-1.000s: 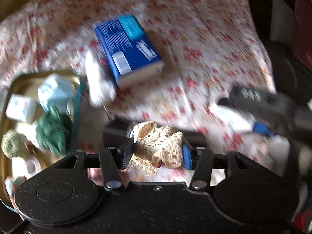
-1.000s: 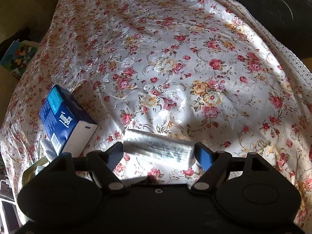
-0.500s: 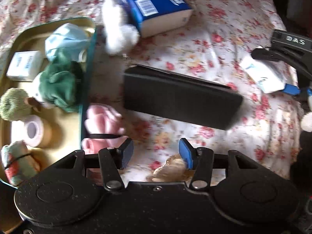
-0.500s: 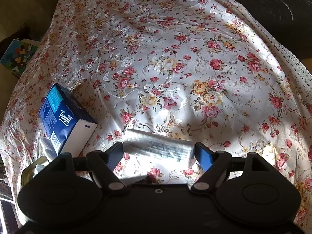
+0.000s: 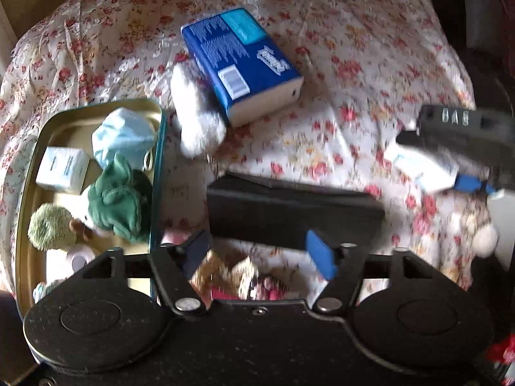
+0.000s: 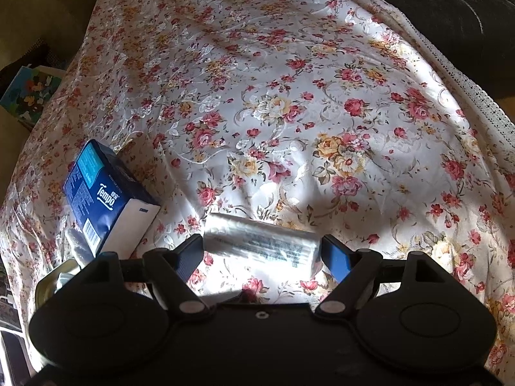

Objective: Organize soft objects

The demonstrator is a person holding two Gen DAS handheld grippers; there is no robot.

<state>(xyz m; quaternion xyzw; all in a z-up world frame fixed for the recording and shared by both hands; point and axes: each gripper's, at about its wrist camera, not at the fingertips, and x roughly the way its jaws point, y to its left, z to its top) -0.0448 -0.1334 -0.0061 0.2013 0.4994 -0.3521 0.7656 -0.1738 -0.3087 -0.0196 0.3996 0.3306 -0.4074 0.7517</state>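
Note:
My left gripper (image 5: 257, 247) hangs over the floral bedspread with its jaws opening. A cream crochet cloth (image 5: 225, 273) lies loose below and between them, next to a pink soft item (image 5: 173, 236). To the left, a gold tray (image 5: 157, 173) holds a green cloth (image 5: 116, 196), a pale blue mask (image 5: 122, 135), a fuzzy green ball (image 5: 51, 225) and a small white packet (image 5: 62, 169). My right gripper (image 6: 262, 252) is shut on a plastic-wrapped white packet (image 6: 257, 244) and holds it just above the bedspread. The same gripper (image 5: 441, 160) and its packet (image 5: 415, 169) show at the right of the left wrist view.
A long black box (image 5: 289, 212) lies just beyond the left fingers. A blue tissue pack (image 5: 244, 64) (image 6: 103, 196) sits further back with a white fluffy item (image 5: 196, 119) against it. Dark furniture (image 6: 450, 16) borders the bedspread's far right edge.
The left gripper let go of the crochet cloth, which dropped onto the bedspread, and its jaws spread wider. The right gripper and its packet have not moved.

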